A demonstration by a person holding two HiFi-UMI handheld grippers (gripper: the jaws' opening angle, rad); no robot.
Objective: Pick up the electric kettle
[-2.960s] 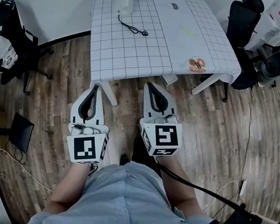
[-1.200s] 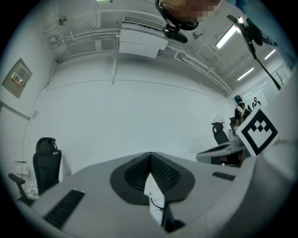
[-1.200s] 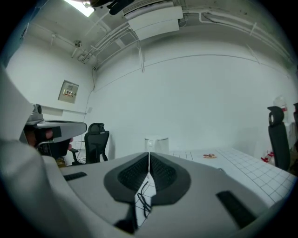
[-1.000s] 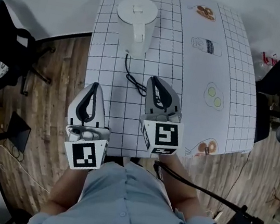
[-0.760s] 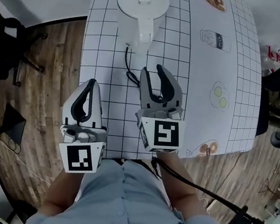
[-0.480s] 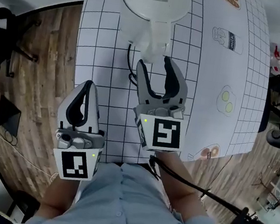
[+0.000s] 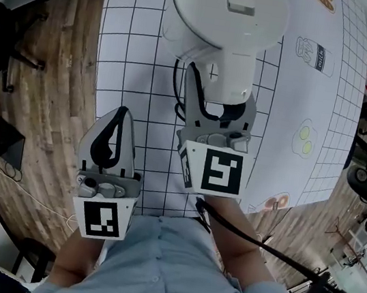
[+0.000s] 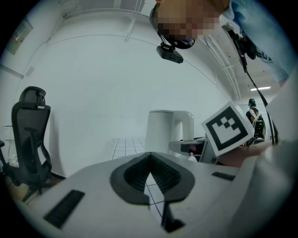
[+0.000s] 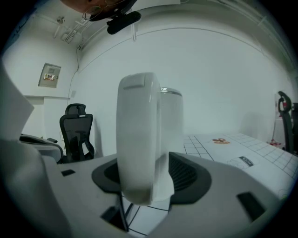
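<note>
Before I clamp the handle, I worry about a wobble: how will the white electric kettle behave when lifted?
The electric kettle looks rigid plastic, so it likely won't flex. Held by its side handle, now between the right gripper's opening jaws, its body may tilt away. The smooth handle could slip; the black cord may drag.

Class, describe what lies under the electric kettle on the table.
The checked tablecloth lies beneath the electric kettle, and a black cord runs out from below it. Whether a base sits there cannot be seen; the kettle's body covers that spot.
</note>
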